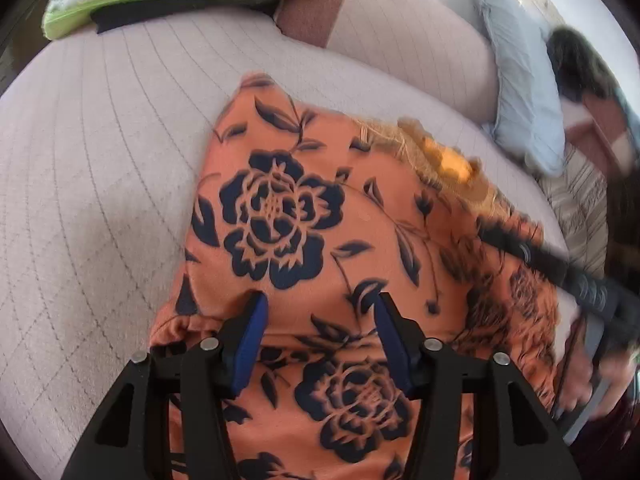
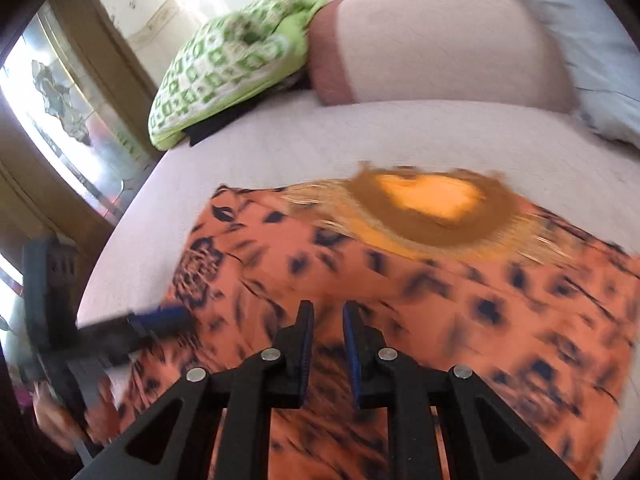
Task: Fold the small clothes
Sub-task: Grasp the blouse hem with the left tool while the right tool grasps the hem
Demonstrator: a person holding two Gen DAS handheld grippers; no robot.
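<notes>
Left wrist view: an orange garment with a dark navy flower print (image 1: 304, 216) lies spread on a pale quilted bed (image 1: 100, 184), filling the centre and lower half of the frame. The left tongs (image 1: 318, 304) stand spread wide just above the cloth at the lower centre, with nothing between the blue pads (image 1: 250, 340). Whether the tips touch the fabric cannot be told. At the centre right of the frame, a mustard-brown trim around the neck opening (image 1: 436, 160) shows a bright orange inner layer. The right tongs enter as a blurred dark bar at the right edge (image 1: 532, 256).

Right wrist view: the same garment (image 2: 440, 304) covers the lower half of the frame, its neck opening (image 2: 432, 200) at the upper centre. The right tongs (image 2: 328, 312) hang over the cloth at the lower centre, jaws narrowly parted, gripping nothing. The left tongs (image 2: 160, 318) reach in from the lower left, much blurred.

Progress, as judged: the garment looks laid out largely flat, one edge gathered near the left tongs. No completed fold can be made out, though blur hides the far edges. The task therefore appears to be at or near its start, with all folding left to do.

Count: one garment; two tongs; one green-and-white patterned cushion (image 2: 224, 68) in the upper left; one pinkish bolster (image 2: 440, 48) at the upper centre; one grey pillow (image 1: 520, 92) in the upper right of the left wrist view.
</notes>
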